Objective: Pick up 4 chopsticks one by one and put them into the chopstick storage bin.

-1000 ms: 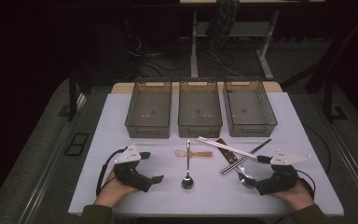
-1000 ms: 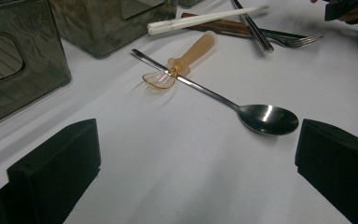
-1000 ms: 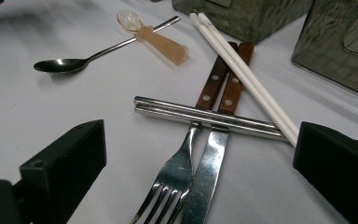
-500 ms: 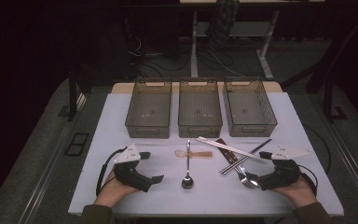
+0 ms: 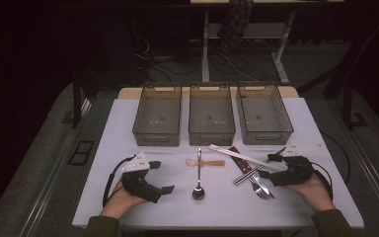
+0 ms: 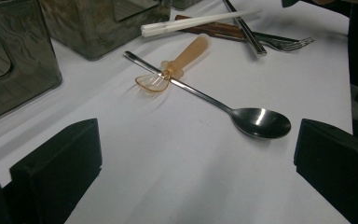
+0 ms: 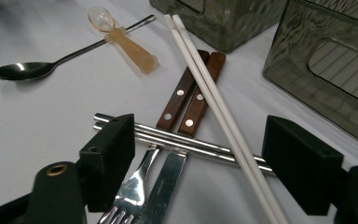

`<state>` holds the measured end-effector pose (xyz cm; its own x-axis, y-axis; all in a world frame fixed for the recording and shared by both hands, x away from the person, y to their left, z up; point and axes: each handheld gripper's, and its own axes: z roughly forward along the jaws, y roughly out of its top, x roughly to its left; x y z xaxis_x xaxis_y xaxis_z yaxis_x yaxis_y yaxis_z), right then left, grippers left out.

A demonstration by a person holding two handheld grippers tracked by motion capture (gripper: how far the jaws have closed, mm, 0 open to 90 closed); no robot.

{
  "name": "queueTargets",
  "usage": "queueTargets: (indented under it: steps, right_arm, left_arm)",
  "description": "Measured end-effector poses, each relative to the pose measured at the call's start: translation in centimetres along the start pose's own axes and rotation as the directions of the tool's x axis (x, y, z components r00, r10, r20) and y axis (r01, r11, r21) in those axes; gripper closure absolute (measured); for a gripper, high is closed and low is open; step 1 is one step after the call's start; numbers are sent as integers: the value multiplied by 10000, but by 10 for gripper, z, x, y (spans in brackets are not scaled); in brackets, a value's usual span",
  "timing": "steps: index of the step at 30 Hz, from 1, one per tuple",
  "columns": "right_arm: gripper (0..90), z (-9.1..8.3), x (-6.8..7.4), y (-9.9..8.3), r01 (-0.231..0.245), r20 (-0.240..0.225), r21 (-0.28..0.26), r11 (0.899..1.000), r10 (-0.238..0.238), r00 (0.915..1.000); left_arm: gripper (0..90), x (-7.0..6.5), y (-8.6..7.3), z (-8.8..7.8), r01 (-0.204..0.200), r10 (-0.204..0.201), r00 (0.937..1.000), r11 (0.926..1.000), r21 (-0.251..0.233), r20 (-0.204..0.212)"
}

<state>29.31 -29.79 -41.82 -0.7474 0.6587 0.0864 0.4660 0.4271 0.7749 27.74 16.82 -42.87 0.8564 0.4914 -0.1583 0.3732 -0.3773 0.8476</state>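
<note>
Right gripper [image 7: 198,168] jaws have just been closing, yet are seen wide apart, nothing gripped; the steel chopsticks [image 7: 177,140] and white chopsticks [image 7: 214,107] lie between them. Left gripper [image 6: 196,172] jaws are spread wide over bare table [image 6: 168,177], spoon [image 6: 242,114] beyond.

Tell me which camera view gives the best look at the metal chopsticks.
The right gripper view: the metal chopsticks lie close up between its open jaws, crossing over the wooden-handled fork and knife. The high view shows them small and dim. The left gripper view catches a short stretch at the top edge.
</note>
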Motion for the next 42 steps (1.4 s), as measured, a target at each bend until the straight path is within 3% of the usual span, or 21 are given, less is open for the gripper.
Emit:
queueTargets:
  steps: [4,12,22,28,42]
  right_arm:
    - [370,11,-6,9,126,-228,282,9995,-119,9997]
    - [503,25,-20,22,96,-369,499,9987,-78,9993]
    - [557,40,-30,30,197,-635,800,9966,-146,9979]
    - [615,53,-33,27,267,-884,1254,9917,-156,9960]
    - [707,58,-31,25,549,-929,1713,9837,-394,9949]
  left_arm:
    - [0,0,0,1,-20,20,10000,10000,67,11]
    - [4,0,1,1,1,-1,10000,10000,59,63]
    - [8,-1,1,1,18,-18,9999,10000,28,122]
    - [8,-1,1,1,16,-16,9999,10000,50,102]
    - [12,-1,1,1,1,-2,9999,10000,90,132]
